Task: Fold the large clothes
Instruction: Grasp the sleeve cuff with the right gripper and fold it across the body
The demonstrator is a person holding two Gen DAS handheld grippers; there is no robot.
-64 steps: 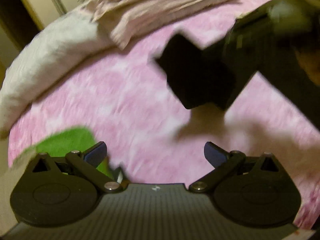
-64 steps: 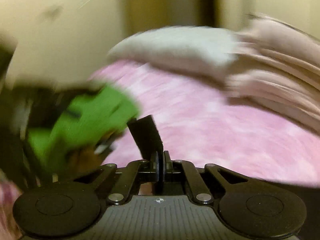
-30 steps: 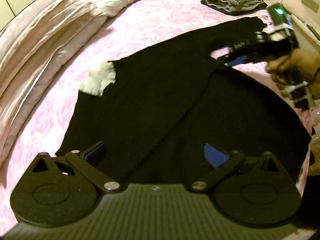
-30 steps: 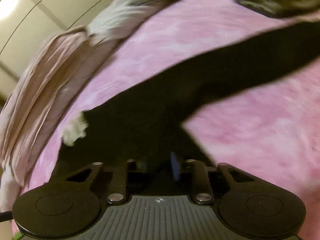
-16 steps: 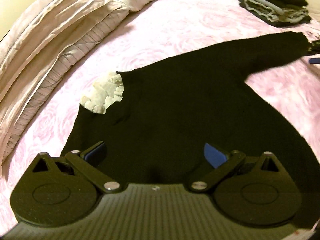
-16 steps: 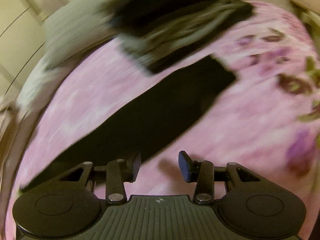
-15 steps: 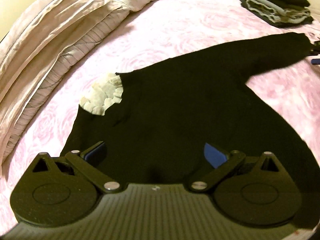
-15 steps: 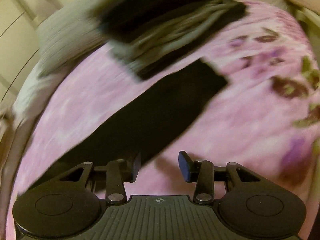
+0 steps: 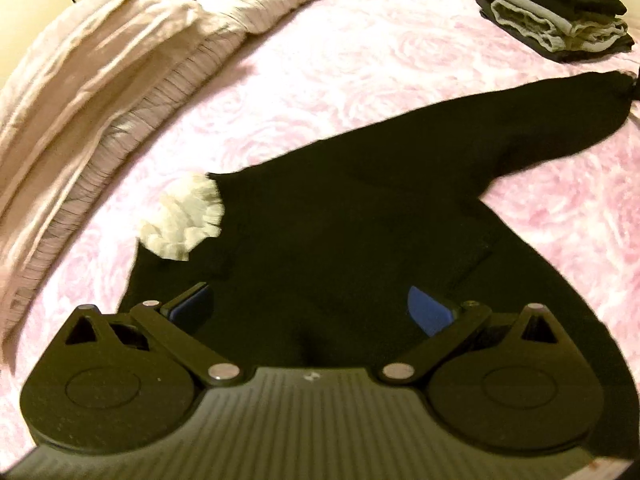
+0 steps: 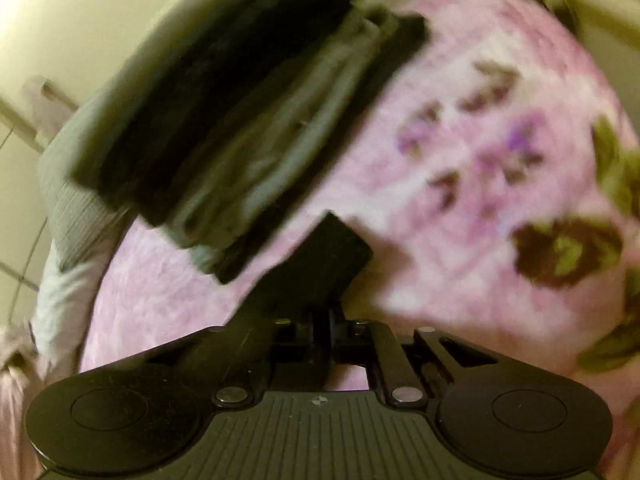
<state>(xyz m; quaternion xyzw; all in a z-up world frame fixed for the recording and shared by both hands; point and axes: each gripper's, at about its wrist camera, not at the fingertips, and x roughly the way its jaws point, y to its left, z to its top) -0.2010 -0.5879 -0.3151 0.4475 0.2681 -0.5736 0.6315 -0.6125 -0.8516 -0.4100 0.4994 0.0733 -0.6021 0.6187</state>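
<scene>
Black ribbed left gripper (image 9: 310, 304) and right gripper (image 10: 322, 322) bodies, round side discs, silver screws, blue-padded jaws.

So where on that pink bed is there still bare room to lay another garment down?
The widest bare stretch of the pink bedspread lies between the crumpled beige blanket, the black sweater and the folded stack. A smaller patch sits right of the sweater, below its outstretched sleeve. Near the stack it is crowded.
</scene>
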